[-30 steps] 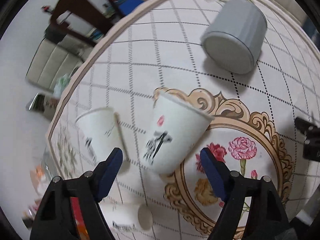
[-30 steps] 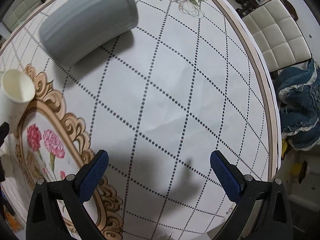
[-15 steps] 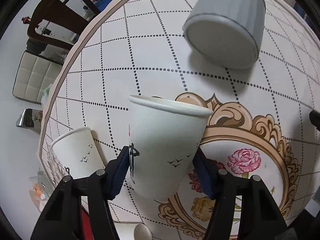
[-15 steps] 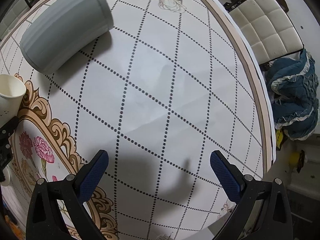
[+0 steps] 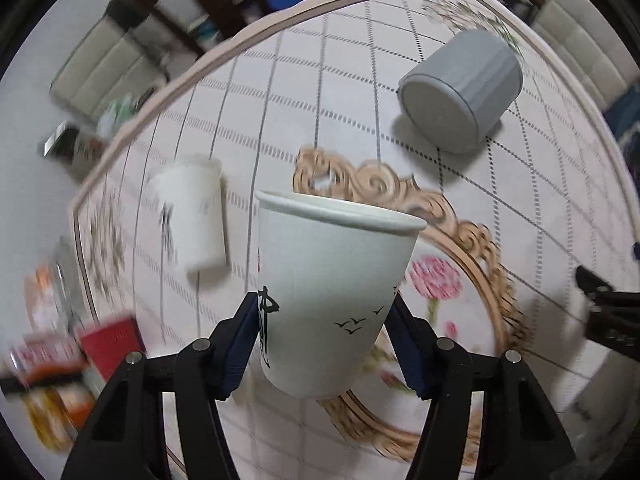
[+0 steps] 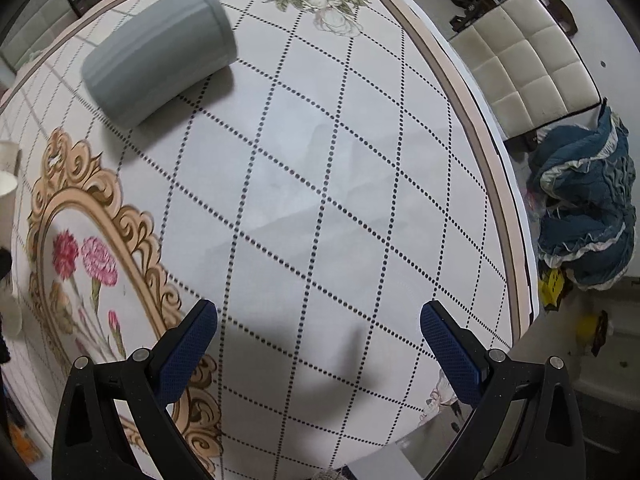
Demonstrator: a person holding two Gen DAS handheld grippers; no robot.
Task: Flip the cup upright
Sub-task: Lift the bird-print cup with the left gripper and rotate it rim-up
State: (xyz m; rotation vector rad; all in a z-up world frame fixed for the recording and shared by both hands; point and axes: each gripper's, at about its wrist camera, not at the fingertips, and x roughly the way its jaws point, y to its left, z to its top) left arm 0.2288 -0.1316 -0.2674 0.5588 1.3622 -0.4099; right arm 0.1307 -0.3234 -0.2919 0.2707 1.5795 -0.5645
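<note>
My left gripper is shut on a white paper cup with black birds and writing on it. The cup is mouth up, slightly tilted, held above the table. A second white paper cup stands to its left, blurred. A grey ribbed cup lies on its side at the far right; it also shows in the right wrist view. My right gripper is open and empty above the tablecloth.
The round table's edge curves along the right, with a padded chair and blue cloth on the floor beyond. Red packaging and blurred clutter lie at the left table edge. The right gripper's body shows at the far right.
My left gripper closed on the paper cup, lifted it and moved it nearer; the cup went from tilted to mouth up. The view is blurred by motion. My right gripper stayed open, shifting slightly.
</note>
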